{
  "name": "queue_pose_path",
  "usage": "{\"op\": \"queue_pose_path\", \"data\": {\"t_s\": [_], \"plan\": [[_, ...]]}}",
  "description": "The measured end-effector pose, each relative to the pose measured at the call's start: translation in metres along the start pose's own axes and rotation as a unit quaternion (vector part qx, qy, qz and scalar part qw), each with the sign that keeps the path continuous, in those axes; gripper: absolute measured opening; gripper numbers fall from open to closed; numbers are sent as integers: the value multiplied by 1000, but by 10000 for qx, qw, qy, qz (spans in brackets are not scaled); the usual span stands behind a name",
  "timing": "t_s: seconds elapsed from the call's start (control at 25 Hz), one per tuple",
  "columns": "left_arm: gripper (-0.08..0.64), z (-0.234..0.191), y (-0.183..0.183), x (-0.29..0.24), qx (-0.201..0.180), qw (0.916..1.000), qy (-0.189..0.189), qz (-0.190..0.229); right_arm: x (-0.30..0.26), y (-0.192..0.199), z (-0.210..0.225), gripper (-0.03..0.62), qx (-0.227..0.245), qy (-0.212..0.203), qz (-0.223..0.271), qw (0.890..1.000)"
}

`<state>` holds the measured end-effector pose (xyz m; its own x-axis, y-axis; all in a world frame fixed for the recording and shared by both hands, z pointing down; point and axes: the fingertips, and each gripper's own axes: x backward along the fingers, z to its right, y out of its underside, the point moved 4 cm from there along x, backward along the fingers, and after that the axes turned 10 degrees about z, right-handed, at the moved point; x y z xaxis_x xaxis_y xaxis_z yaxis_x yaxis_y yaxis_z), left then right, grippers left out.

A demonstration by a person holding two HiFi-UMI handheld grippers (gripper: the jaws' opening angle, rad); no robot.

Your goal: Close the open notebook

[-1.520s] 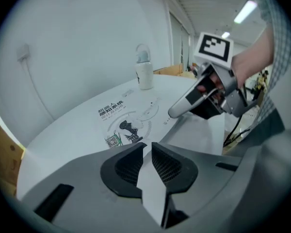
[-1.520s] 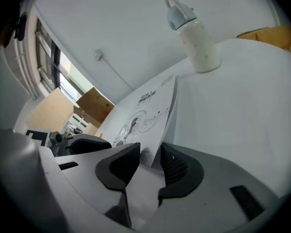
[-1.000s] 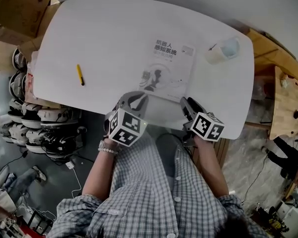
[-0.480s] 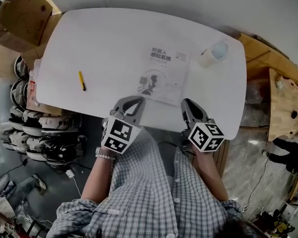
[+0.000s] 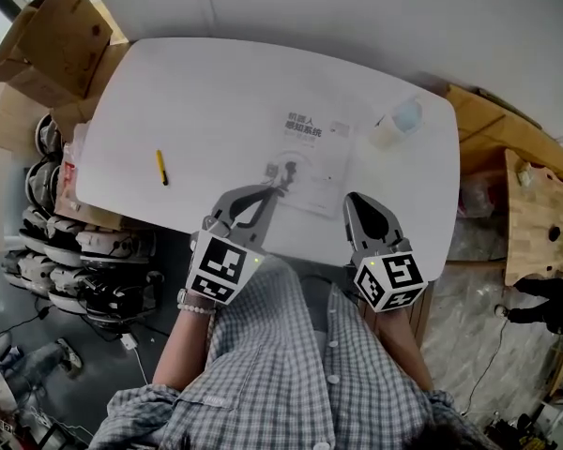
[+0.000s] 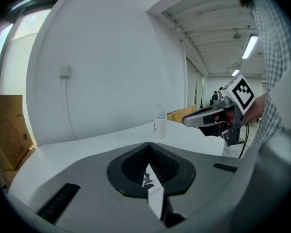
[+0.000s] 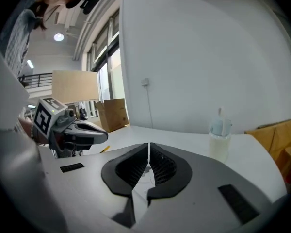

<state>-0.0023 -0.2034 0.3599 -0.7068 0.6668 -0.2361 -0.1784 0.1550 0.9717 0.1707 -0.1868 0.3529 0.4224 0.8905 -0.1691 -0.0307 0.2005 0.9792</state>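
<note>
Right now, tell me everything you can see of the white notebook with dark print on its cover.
The white paper-covered notebook lies closed, flat, cover up, slightly skewed, on the white table near its front edge. Dark title characters top the cover; a dark figure graphic sits lower. Nothing rests on it. The shut left gripper overlaps its near left corner in the head view; contact cannot be told.

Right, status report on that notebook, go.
Left gripper and right gripper shut, empty. Notebook flat on the table, closed, cover up. Pen and bottle off to the sides, clear.
</note>
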Motion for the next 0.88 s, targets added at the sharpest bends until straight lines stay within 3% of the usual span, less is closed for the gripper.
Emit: {"op": "queue_pose_path", "data": {"t_s": [0.16,0.28,0.56,0.88], "plan": [[9,-6,-25,5,-86,9995,-111,268,1,-28,-9,26,725,-165,277,9968],[9,-8,-41,7,-106,9988,-145,460,0,-48,-12,26,993,-222,534,9934],[9,-4,-73,15,-257,9963,-88,811,6,-77,-9,25,1171,-161,995,9880],[9,3,-87,14,-407,9948,41,932,11,-81,-3,25,1255,-21,991,9871]]}}
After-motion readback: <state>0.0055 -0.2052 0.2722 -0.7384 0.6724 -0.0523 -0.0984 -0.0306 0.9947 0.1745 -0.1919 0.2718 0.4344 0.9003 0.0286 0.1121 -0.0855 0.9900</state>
